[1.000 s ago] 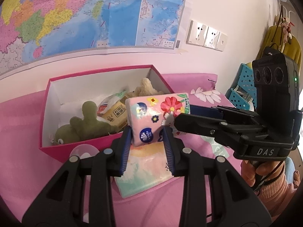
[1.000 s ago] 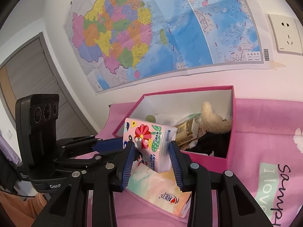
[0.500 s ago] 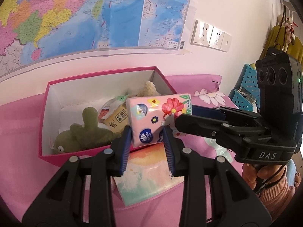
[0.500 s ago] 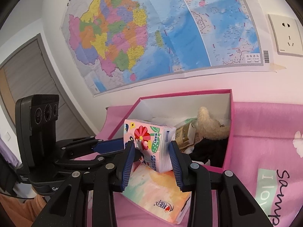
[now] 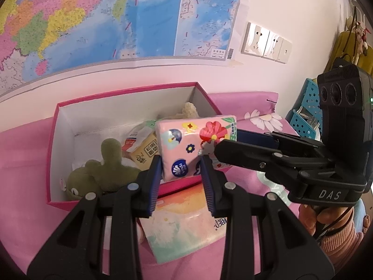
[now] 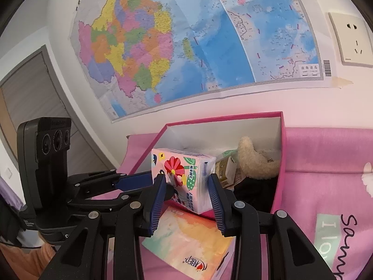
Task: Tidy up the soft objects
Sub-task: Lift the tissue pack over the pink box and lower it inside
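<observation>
Both grippers hold one pink flowered tissue pack (image 5: 191, 147), lifted at the front edge of a pink box (image 5: 53, 144). My left gripper (image 5: 181, 170) is shut on its near end. My right gripper (image 6: 187, 184) is shut on its other end; the pack also shows in the right wrist view (image 6: 184, 172). In the box lie a green plush frog (image 5: 100, 172), a beige plush (image 6: 254, 161) and a paper-wrapped pack (image 5: 144, 149). A second pastel tissue pack (image 5: 184, 224) lies on the pink cloth below the grippers.
The box stands against a wall with a large map (image 5: 116, 23). A pink cloth (image 6: 326, 168) covers the surface. Blue baskets (image 5: 305, 114) stand at the right. Wall sockets (image 5: 265, 42) sit above them.
Both grippers have carried the flowered pack slightly up and towards the box; the box appears a little lower and nearer in both views. The grip is unchanged.
</observation>
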Demonstrator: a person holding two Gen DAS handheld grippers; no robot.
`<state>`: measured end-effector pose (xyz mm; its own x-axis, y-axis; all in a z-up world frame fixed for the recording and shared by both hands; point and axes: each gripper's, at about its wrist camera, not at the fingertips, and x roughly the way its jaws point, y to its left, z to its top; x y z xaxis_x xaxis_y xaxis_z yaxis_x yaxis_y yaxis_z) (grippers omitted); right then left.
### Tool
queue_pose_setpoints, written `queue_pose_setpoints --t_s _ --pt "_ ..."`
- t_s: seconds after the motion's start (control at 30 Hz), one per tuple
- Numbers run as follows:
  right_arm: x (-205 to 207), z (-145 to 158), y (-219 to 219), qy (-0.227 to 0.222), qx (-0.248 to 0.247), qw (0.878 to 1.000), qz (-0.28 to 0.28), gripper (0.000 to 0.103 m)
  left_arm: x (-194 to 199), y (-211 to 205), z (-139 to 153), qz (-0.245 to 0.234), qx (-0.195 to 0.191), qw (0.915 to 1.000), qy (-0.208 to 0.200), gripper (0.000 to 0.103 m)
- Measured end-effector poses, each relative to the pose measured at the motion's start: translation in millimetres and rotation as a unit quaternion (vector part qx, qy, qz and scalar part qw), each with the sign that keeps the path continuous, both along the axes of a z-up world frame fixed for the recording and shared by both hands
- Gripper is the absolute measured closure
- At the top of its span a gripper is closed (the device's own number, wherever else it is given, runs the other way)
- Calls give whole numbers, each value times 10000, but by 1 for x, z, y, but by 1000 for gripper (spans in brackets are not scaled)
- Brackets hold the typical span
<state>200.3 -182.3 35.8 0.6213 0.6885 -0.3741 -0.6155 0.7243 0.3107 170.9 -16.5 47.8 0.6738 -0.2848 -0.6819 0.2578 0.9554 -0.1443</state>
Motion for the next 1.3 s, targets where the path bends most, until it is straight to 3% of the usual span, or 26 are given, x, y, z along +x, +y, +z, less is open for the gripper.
queue_pose_setpoints --t_s 1.3 --pt "36 -16 29 297 -154 9992 -220 63 44 8 -22 444 277 9972 531 67"
